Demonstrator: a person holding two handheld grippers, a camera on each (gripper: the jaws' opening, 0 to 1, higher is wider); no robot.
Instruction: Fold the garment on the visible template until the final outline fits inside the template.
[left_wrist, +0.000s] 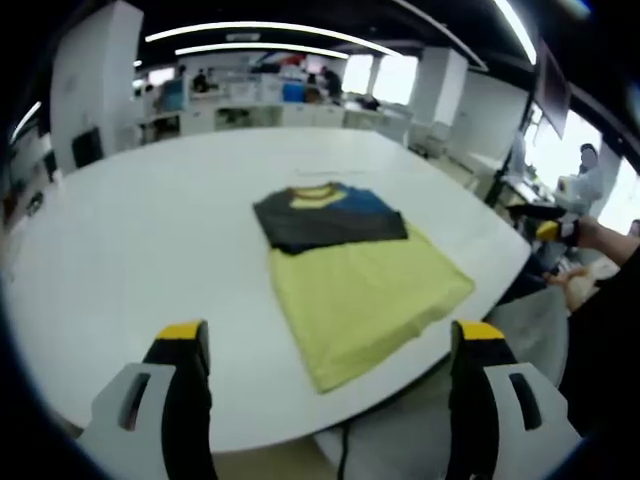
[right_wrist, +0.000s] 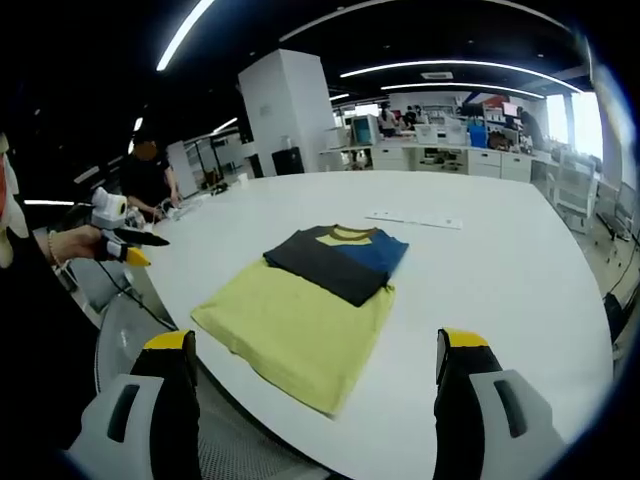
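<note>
A T-shirt (left_wrist: 350, 270) lies flat on the white table (left_wrist: 150, 230), close to its near edge. The lower body is yellow, the upper part dark grey and blue with a yellow collar. My left gripper (left_wrist: 330, 335) is open, jaws wide apart, hovering off the table edge short of the shirt with nothing between them. A hand holds the right gripper (left_wrist: 553, 230) off the table's right side. In the right gripper view the T-shirt (right_wrist: 300, 310) is on the table (right_wrist: 500, 280), and my right gripper (right_wrist: 315, 342) hangs open and empty before it. The left gripper (right_wrist: 125, 240) shows at far left, held in a hand.
A thin white strip (right_wrist: 413, 218) lies on the table beyond the shirt. A grey chair (right_wrist: 130, 335) stands by the table edge below the grippers. A person (right_wrist: 147, 175) stands at the back, another person (left_wrist: 590, 170) sits at right, among office desks.
</note>
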